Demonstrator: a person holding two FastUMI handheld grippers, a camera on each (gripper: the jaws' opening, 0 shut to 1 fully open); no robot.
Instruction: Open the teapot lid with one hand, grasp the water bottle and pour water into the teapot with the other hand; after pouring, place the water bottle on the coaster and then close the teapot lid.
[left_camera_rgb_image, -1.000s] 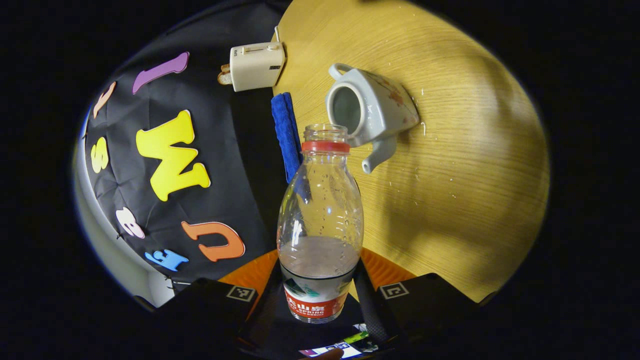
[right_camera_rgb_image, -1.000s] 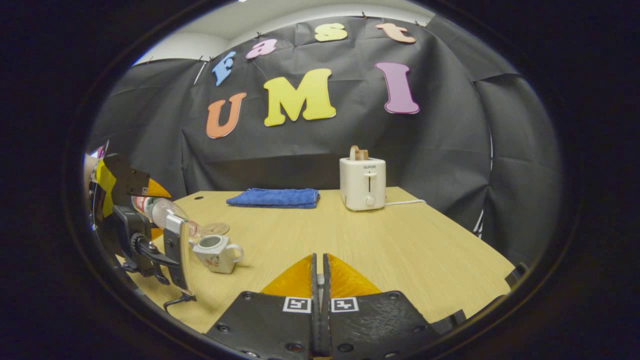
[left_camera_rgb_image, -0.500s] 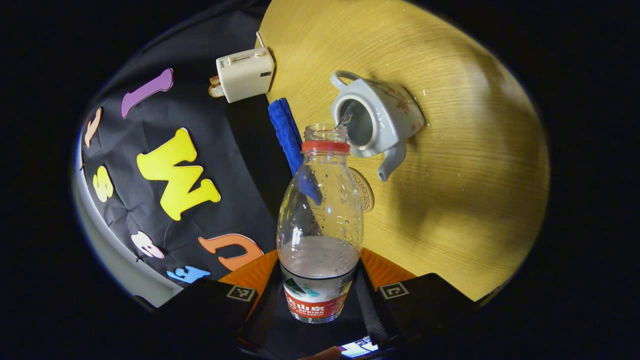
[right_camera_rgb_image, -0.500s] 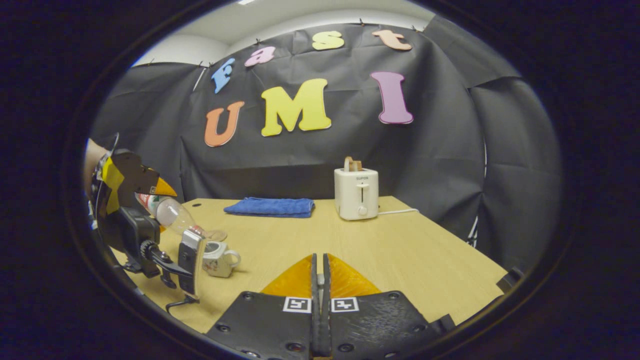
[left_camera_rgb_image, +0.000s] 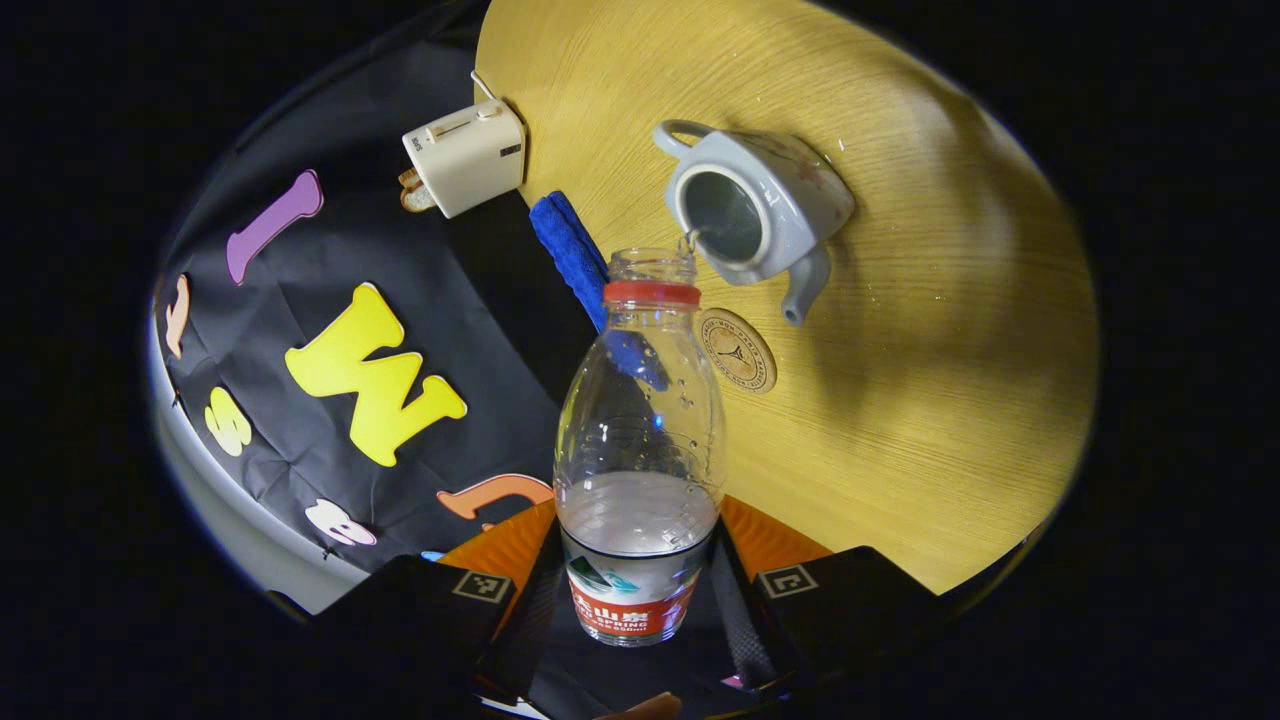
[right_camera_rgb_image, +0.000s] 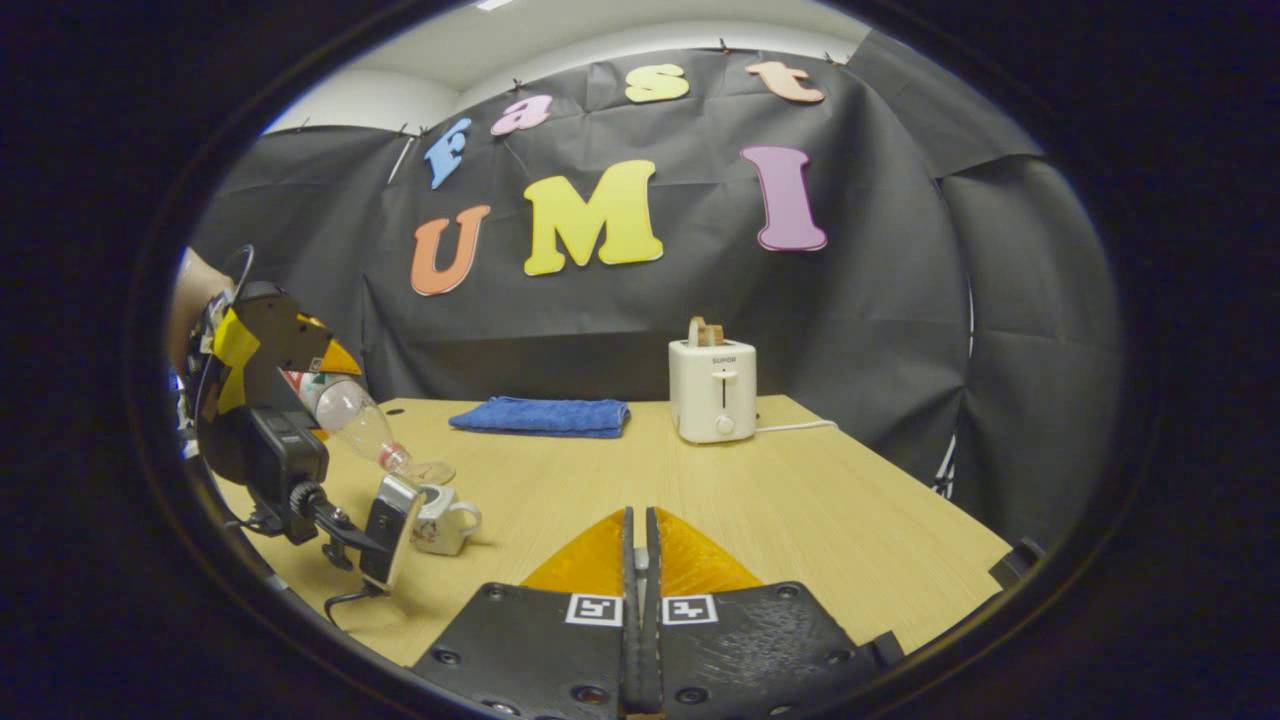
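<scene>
Water bottle (left_camera_rgb_image: 640, 440) sits clamped low on its body between the two fingers of the left claw (left_camera_rgb_image: 640, 590), uncapped and tipped neck-forward, its long axis running straight out along the claw toward the teapot (left_camera_rgb_image: 760, 225); the bottle mouth hangs just over the near rim of the teapot's open top, and a thin thread of water appears to cross from mouth to opening; the pour looks under way, with water left in the lower part of the bottle. Teapot stands upright on the worktop (left_camera_rgb_image: 930, 380), lid off, handle on the far side and spout pointing toward the coaster (left_camera_rgb_image: 738, 350); the coaster lies flat just beside the teapot, between it and the claw, so the coming set-down is judged a short pull back and an uprighting of the bottle rather than a reach. Left claw is plainly the nearer one; the right claw (right_camera_rgb_image: 640, 560) hovers well apart over the bare worktop with its fingers pressed together; whether the lid is pinched between them cannot be told, and the lid's place is not clear. Counted: one bottle, one teapot, one coaster, one folded blue cloth (right_camera_rgb_image: 542, 416) and one toaster (right_camera_rgb_image: 712, 390) at the back of the worktop, two claws.
</scene>
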